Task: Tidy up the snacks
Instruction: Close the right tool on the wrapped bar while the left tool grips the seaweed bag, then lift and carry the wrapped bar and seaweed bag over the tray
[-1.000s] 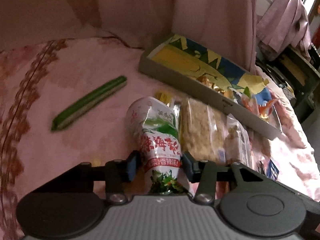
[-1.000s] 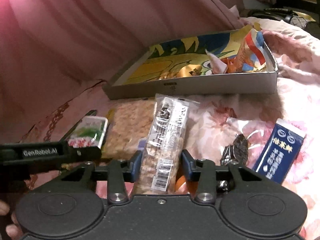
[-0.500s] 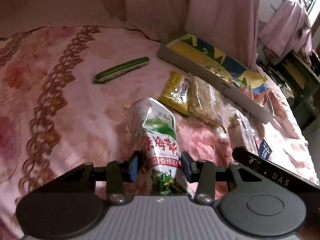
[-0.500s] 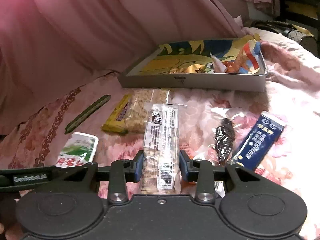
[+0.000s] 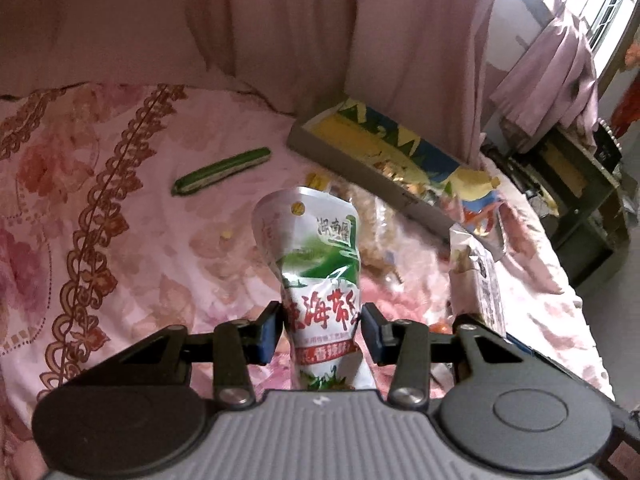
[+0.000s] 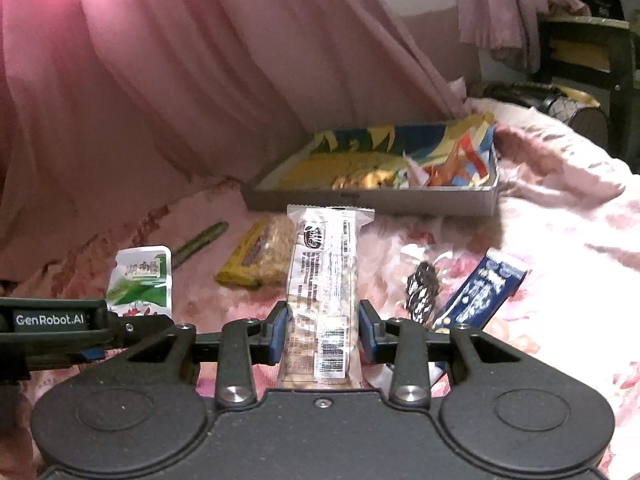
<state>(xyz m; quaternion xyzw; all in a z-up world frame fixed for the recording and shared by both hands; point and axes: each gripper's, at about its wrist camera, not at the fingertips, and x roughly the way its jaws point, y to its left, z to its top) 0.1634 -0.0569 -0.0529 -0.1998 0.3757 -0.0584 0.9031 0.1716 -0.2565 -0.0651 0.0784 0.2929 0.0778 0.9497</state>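
Note:
My left gripper (image 5: pixel 322 332) is shut on a white and green seaweed snack pouch (image 5: pixel 316 264) and holds it above the pink bedspread. My right gripper (image 6: pixel 323 334) is shut on a clear-wrapped cereal bar (image 6: pixel 326 280), also held up. The pouch also shows in the right wrist view (image 6: pixel 142 280), and the bar in the left wrist view (image 5: pixel 478 276). A shallow grey cardboard box (image 6: pixel 400 202) with a colourful lining lies ahead and holds several wrapped snacks (image 6: pixel 448 164). It also shows in the left wrist view (image 5: pixel 352 160).
On the bedspread lie a green stick pack (image 5: pixel 222 171), a yellow bar (image 6: pixel 244 258) beside a rice cracker pack (image 6: pixel 276 250), a dark snack in clear wrap (image 6: pixel 422 286) and a blue sachet (image 6: pixel 480 290). Pink curtains (image 6: pixel 200 80) hang behind. A dark shelf (image 5: pixel 576 184) stands at the right.
Both grippers have risen and pulled back from the bedspread with their snacks. The box and loose snacks now look farther away.

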